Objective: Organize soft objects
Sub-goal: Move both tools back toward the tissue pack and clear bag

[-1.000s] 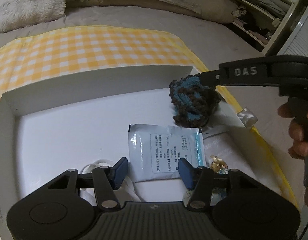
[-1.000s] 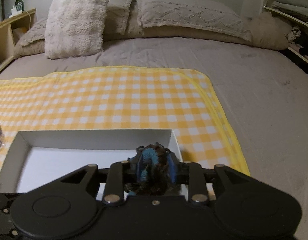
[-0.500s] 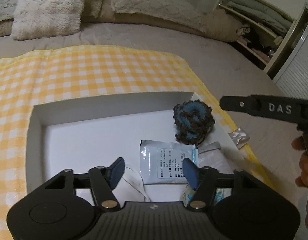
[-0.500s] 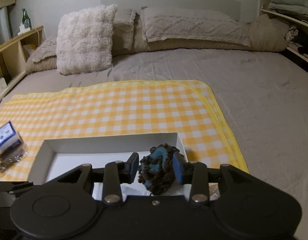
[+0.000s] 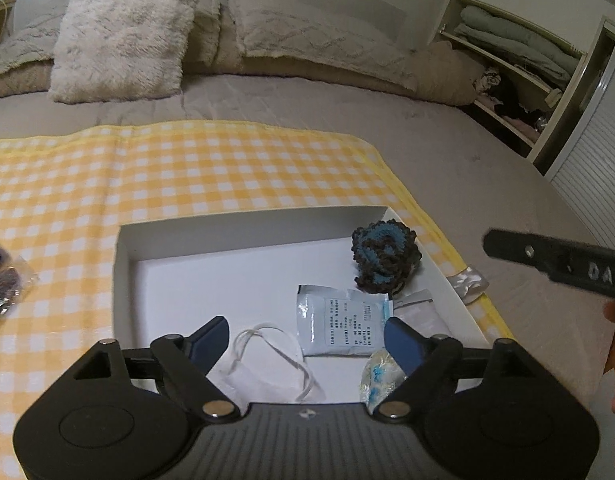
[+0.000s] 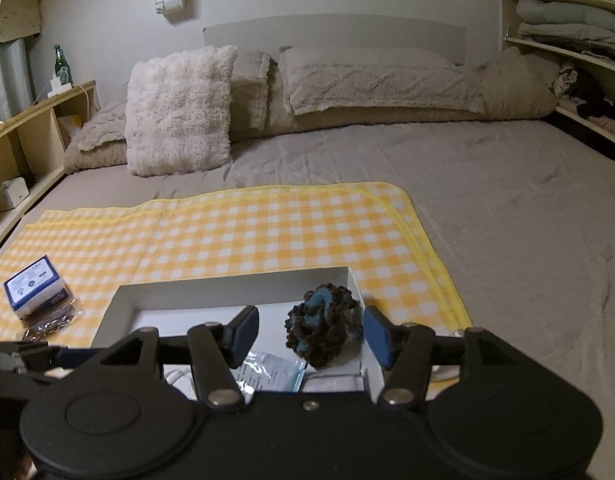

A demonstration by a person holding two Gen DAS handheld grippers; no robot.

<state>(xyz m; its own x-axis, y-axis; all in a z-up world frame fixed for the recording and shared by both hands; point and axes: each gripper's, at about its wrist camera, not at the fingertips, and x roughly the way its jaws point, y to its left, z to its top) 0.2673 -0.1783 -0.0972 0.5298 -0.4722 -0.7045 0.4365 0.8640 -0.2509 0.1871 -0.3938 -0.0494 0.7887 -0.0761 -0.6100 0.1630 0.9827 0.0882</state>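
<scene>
Right wrist: both grippers (image 6: 309, 330) (image 5: 305, 338) spread; crocheted ball (image 6: 321, 330) apparently resting in box (image 6: 231, 290).

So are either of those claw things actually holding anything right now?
No. Both the left gripper and right gripper are open and empty; the crocheted ball lies free in the white box.

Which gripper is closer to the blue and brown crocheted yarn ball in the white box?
Right. The right gripper hangs open just behind the blue and brown crocheted yarn ball, fingers apart on either side. The left gripper is open over the box's near end, above the packets.
</scene>
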